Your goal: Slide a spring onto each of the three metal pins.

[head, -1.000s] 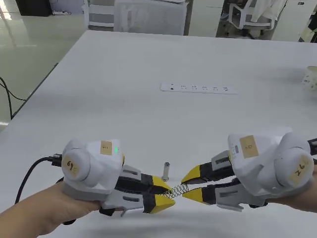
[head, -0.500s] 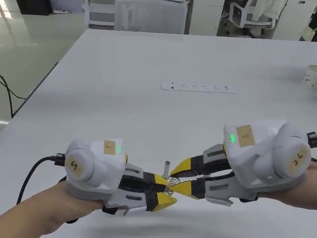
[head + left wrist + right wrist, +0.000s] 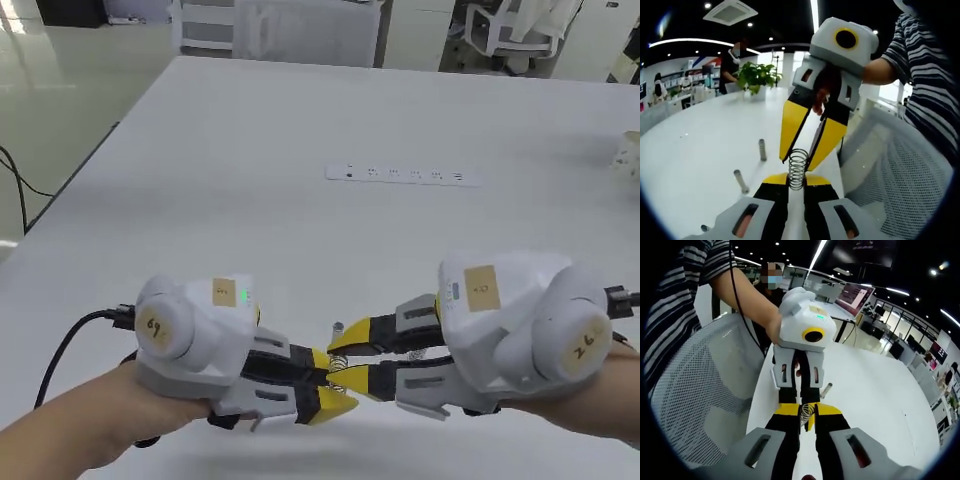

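Both grippers are tip to tip, low over the bench [image 3: 300,230], sharing one spring [image 3: 798,169].

- **Left side:** The left gripper [image 3: 796,181] has its jaws clenched on the near end, so the spring sticks straight out ahead of them.
- **Right side:** The right gripper [image 3: 799,163] comes in from the opposite side. Its jaws are spread just to the spring's width and pressed against both sides of the far end, so I read that as a grip too.

So the spring is bridged between the two sets of jaws and looks to be up off the bench.

In the left gripper view, two pins stand upright off to the left of the left jaws. The farther pin [image 3: 762,149] sits beyond the tips and the nearer pin [image 3: 740,181] is about level with them. Both are bare, with no coil on either. There's also a little stub [image 3: 704,228] further back along the left of the jaws. It could be the third pin, but it's too small for me to call.

Progress-wise I'd say zero out of three. Nothing is threaded yet and this looks like the first spring being readied.

My guess is one end has to be let go so it's free to drop over a pin. After that it's the same again for the other two. The risky bit is a springy little thing squirting out of the jaws while it's lined up with such a thin pin.
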A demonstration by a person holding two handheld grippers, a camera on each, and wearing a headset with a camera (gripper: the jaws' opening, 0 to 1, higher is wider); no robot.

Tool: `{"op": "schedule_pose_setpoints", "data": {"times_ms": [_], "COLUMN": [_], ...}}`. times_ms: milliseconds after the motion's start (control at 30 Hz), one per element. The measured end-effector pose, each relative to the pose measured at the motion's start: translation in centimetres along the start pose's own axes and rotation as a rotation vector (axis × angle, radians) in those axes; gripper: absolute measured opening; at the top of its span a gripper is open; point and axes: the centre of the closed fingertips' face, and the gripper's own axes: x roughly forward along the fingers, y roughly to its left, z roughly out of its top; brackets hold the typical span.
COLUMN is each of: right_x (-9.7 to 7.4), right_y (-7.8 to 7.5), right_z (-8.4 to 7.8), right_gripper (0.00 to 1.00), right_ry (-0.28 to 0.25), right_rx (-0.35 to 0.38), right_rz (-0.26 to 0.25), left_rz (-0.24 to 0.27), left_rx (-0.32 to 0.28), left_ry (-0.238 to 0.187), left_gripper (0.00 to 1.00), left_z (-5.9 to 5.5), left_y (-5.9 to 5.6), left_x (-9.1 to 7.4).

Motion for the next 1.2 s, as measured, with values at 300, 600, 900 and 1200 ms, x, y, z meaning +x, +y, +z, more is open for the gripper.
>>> {"op": "schedule_pose_setpoints", "data": {"times_ms": [300, 600, 900, 1200], "right_x": [-0.1, 0.2, -0.1, -0.3], "right_y": [-0.5, -0.5, -1.2, -1.7], "right_z": [0.2, 0.0, 0.3, -0.1], "right_gripper": [0.07, 0.07, 0.07, 0.07], "right_ry": [0.006, 0.026, 0.025, 0.036], "right_rx": [-0.011, -0.030, -0.037, -0.029], "right_rz": [-0.003, -0.003, -0.022, -0.050], "left_rz": [0.037, 0.036, 0.065, 0.112], "left_rx": [-0.044, -0.097, -0.116, -0.135], "left_ry": [-0.032, -0.040, -0.030, -0.021], "left_gripper": [0.04, 0.05, 0.10, 0.19], "left_z": [0.1, 0.3, -0.1, -1.0], "left_y": [0.6, 0.6, 1.1, 1.7], "left_x": [-0.6, -0.9, -1.6, -2.9]}}
